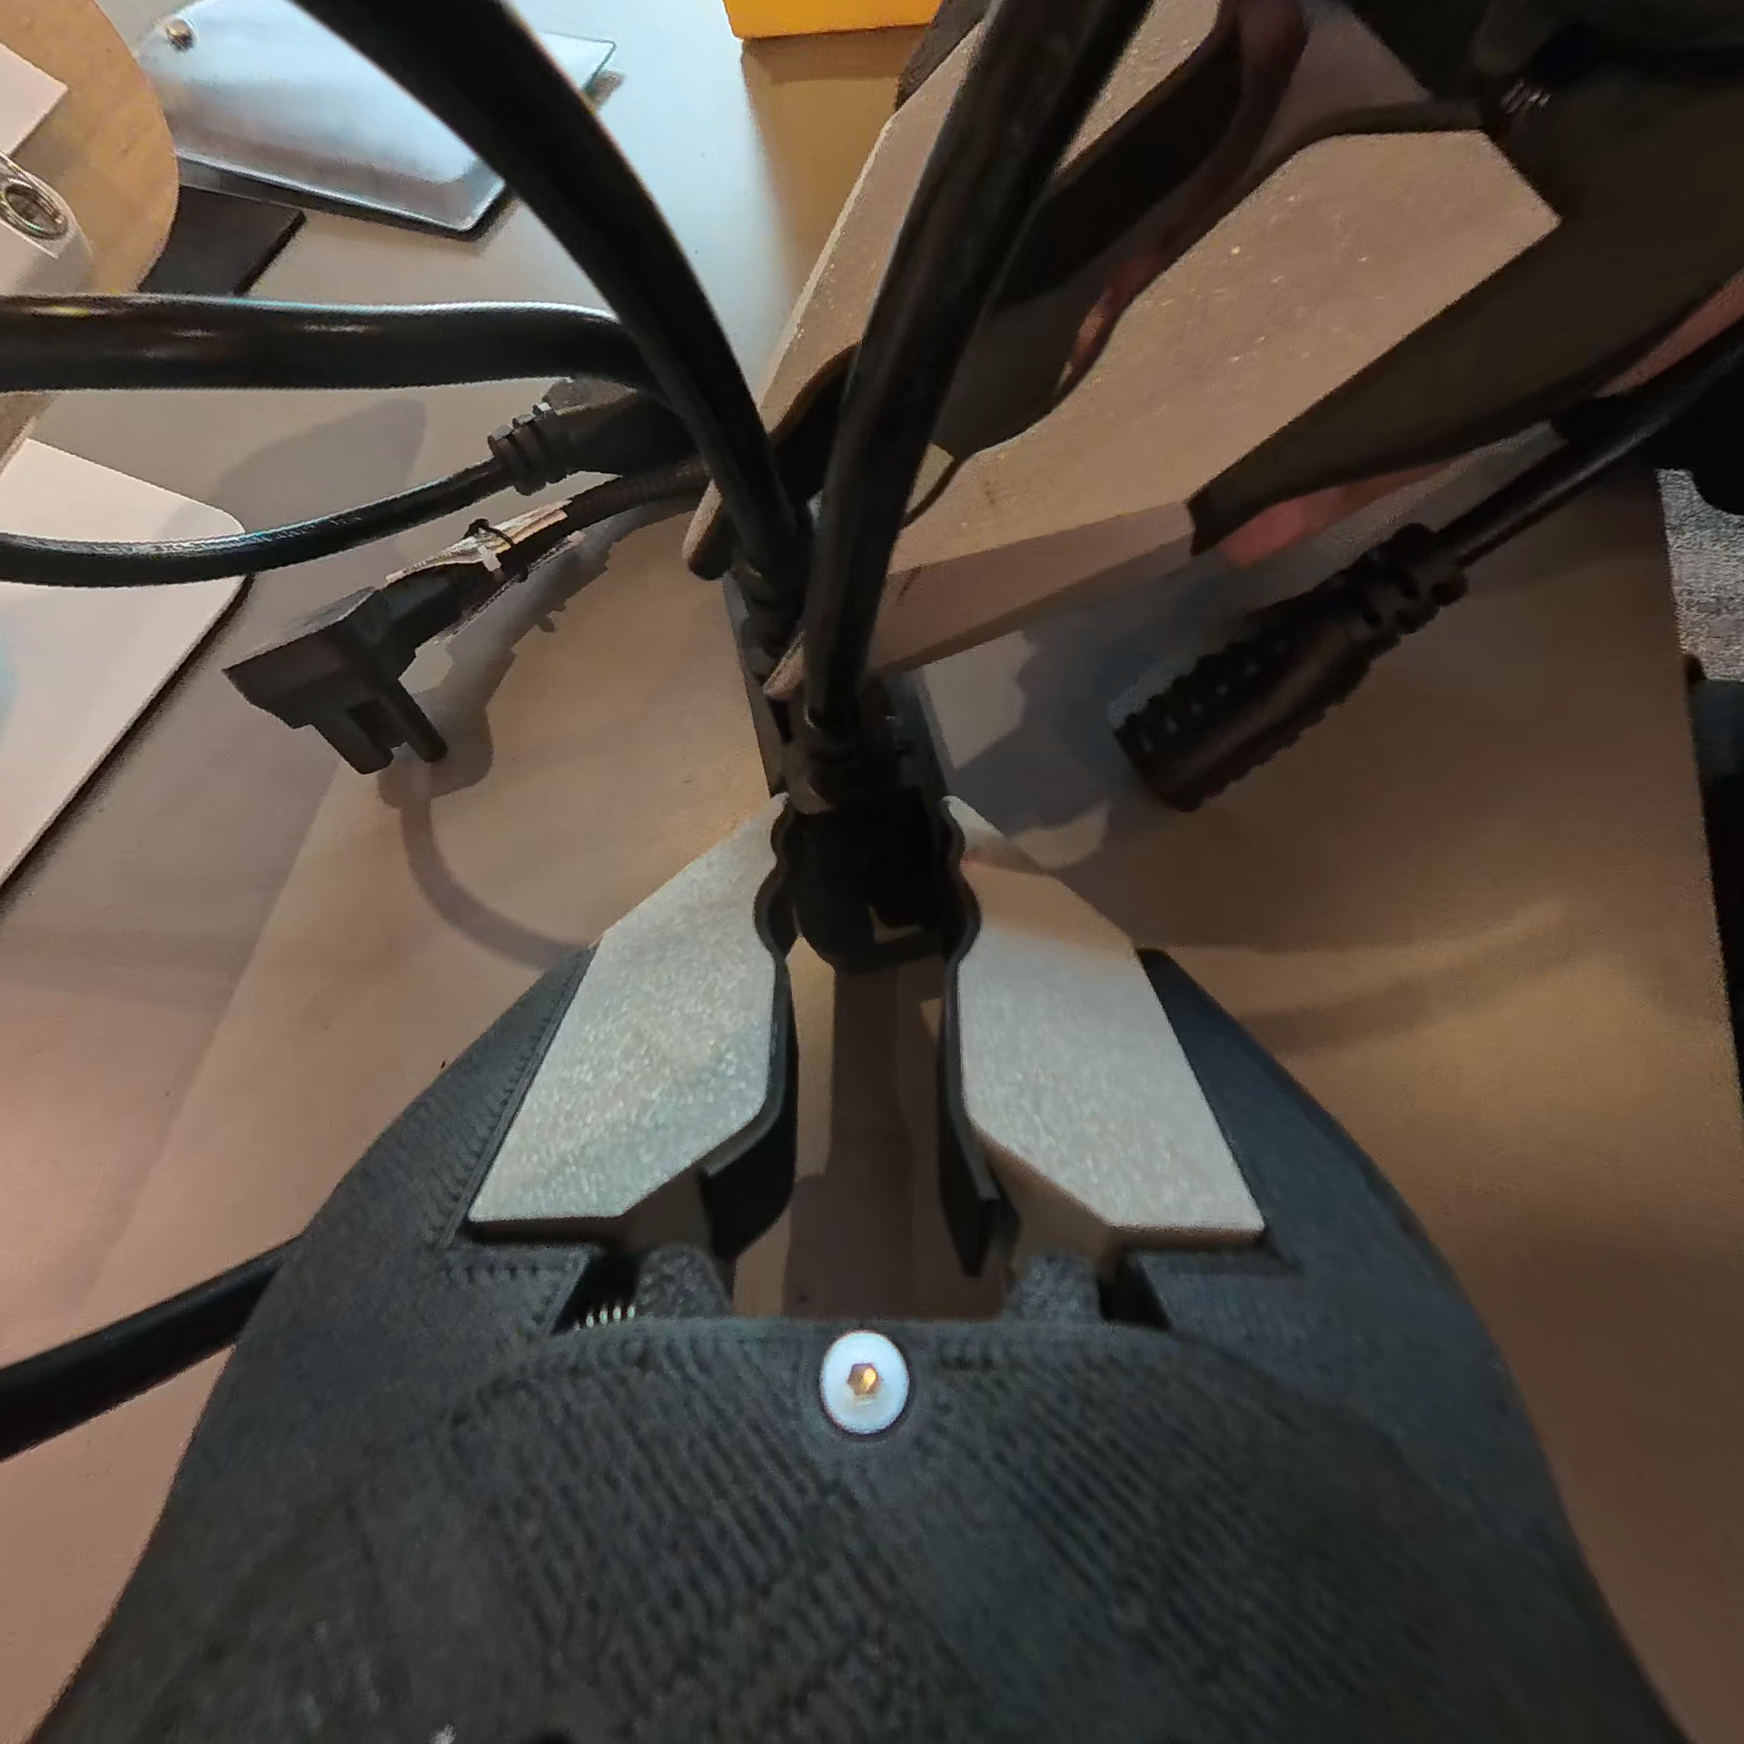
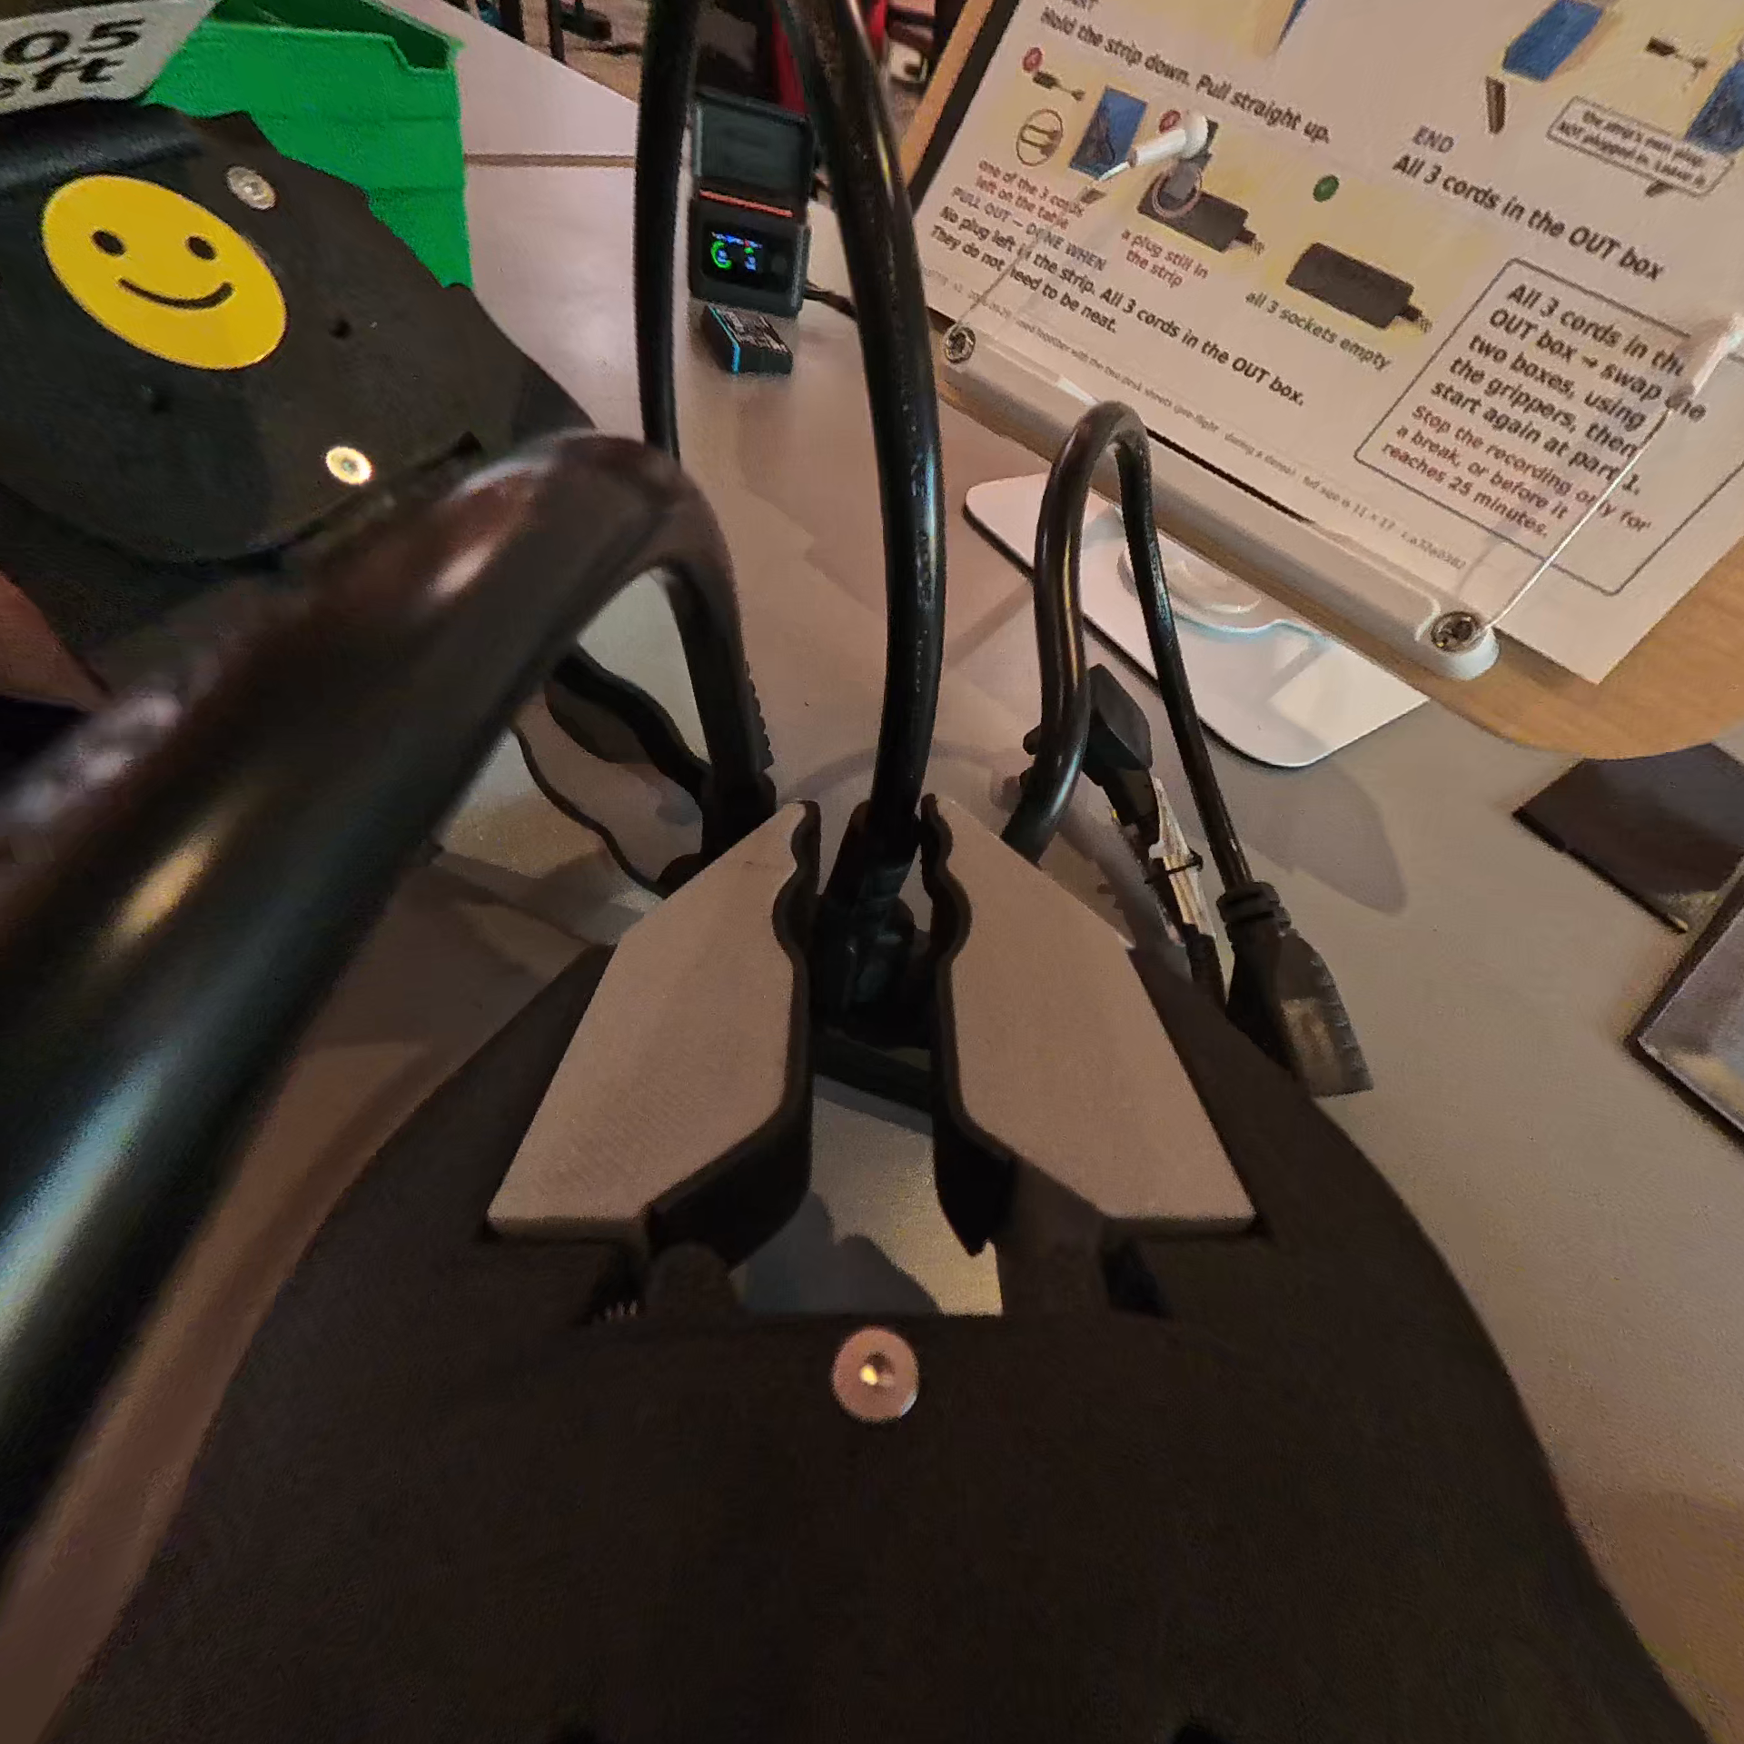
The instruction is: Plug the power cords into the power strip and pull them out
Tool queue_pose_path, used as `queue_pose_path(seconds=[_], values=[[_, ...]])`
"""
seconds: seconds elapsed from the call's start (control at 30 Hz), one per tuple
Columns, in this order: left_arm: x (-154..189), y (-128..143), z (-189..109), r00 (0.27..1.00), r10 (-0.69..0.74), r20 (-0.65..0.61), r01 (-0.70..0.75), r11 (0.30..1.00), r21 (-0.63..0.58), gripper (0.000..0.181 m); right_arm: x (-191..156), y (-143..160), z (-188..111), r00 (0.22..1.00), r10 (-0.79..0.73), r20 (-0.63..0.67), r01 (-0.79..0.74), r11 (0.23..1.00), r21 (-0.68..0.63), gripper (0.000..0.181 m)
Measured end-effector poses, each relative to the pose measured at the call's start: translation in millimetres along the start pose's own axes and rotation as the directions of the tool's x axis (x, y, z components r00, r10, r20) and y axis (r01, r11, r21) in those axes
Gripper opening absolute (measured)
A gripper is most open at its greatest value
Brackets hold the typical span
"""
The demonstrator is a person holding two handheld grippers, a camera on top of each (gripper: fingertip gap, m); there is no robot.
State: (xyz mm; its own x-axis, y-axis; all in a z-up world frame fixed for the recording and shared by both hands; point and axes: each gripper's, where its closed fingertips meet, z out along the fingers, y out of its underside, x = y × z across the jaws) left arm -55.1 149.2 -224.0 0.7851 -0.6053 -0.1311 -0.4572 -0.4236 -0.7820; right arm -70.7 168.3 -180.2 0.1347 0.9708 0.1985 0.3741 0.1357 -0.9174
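Observation:
In the left wrist view my left gripper [image 1: 863, 882] is shut on the near end of the black power strip [image 1: 854, 906], which lies on the tan table. The right gripper [image 1: 802, 632] comes in from the upper right over the strip, where black cords [image 1: 727, 377] rise. In the right wrist view my right gripper [image 2: 873, 849] is shut on a black plug [image 2: 873, 930] standing in the strip [image 2: 868, 1057]. Its cord [image 2: 906, 472] arcs upward. The left gripper's body [image 2: 189, 377], with a yellow smiley sticker, is at the left; its fingertips are hidden.
Loose on the table are a flat angled plug [image 1: 330, 689] and cord connectors [image 1: 1255, 698] [image 2: 1312, 1029]. An instruction sheet on a stand [image 2: 1321, 283] with a white base [image 2: 1246, 679] is at the back right. A green bin [image 2: 359, 123] and a small screened device [image 2: 750, 255] stand behind. The left gripper's tips are roughly 5 cm from the right gripper's.

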Motion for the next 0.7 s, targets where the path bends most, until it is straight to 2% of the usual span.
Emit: queue_pose_path(seconds=[0.2, 0.4, 0.63, 0.7], values=[[-0.8, -0.7, 0.9, 1.0, 0.007, 0.019, -0.007, 1.0, -0.002, 0.025, -0.1, 2.0, -0.1, 1.0, 0.011, -0.019, -0.012, 0.998, -0.056, 0.019], [1.9, -1.0, 2.2, 0.999, -0.038, -0.025, 0.038, 0.999, 0.01, 0.024, -0.7, 5.8, -5.9, 1.0, -0.014, -0.013, 0.011, 0.982, -0.186, 0.019], [0.2, -0.3, 1.4, 0.999, -0.03, -0.015, 0.03, 1.0, 0.002, 0.024, 0.4, 2.4, -19.6, 0.999, -0.014, -0.047, 0.006, 0.987, -0.159, 0.031], [0.3, -0.3, 1.5, 0.999, -0.032, -0.016, 0.032, 0.999, 0.003, 0.024, 2.4, 2.9, -20.3, 0.998, 0.004, -0.058, -0.012, 0.991, -0.136, 0.028]])
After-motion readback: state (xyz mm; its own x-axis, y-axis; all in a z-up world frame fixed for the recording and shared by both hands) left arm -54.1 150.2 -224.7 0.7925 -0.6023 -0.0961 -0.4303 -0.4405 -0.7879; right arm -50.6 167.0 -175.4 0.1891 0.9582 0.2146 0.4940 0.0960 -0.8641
